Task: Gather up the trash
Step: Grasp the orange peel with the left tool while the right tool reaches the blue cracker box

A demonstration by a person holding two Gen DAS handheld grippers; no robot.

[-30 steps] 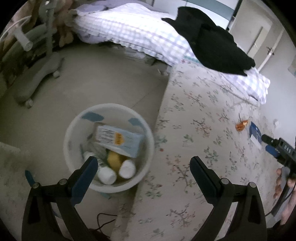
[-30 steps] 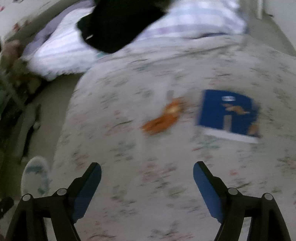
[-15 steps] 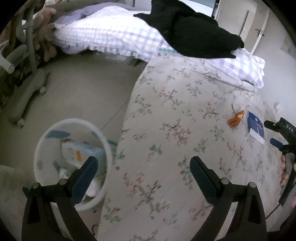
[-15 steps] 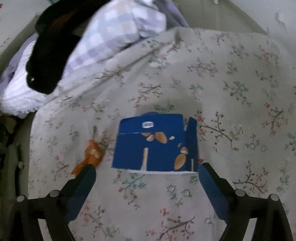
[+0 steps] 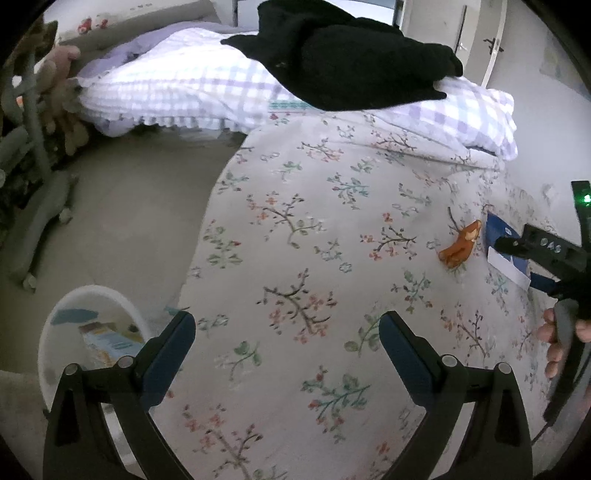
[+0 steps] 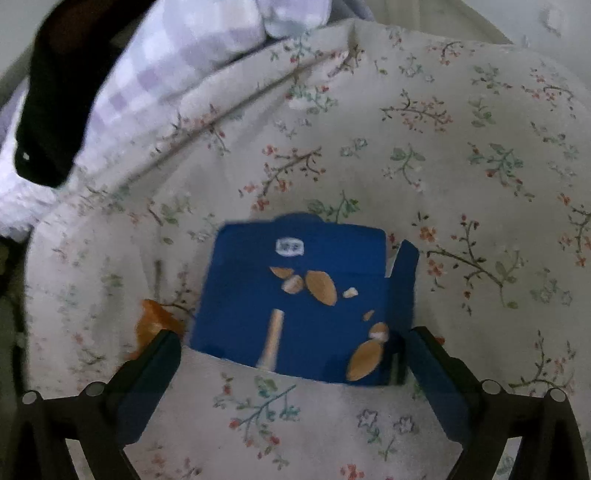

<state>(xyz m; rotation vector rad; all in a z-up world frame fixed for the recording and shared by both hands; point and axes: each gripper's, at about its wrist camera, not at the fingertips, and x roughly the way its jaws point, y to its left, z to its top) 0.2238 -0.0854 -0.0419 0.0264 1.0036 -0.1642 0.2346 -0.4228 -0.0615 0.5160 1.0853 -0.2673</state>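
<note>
A flat blue snack box (image 6: pixel 295 302) printed with almonds lies on the floral bedspread (image 6: pixel 461 155). My right gripper (image 6: pixel 291 350) is open, its jaws on either side of the box's near edge. An orange wrapper scrap (image 6: pixel 153 319) lies just left of the box; it also shows in the left wrist view (image 5: pixel 461 244) next to the box (image 5: pixel 496 236). My left gripper (image 5: pixel 287 332) is open and empty above the bed's near left part. The white trash bin (image 5: pixel 70 306) holding several pieces of trash stands on the floor at lower left.
A black garment (image 5: pixel 347 55) lies on a checked purple quilt (image 5: pixel 177 88) at the bed's far end. Grey chair legs (image 5: pixel 40 218) and plush toys (image 5: pixel 62 88) stand on the floor at left. A door (image 5: pixel 436 26) is at the back.
My left gripper swung right from over the bin to over the bed. My right gripper moved closer to the blue box, which now sits between its jaws.
</note>
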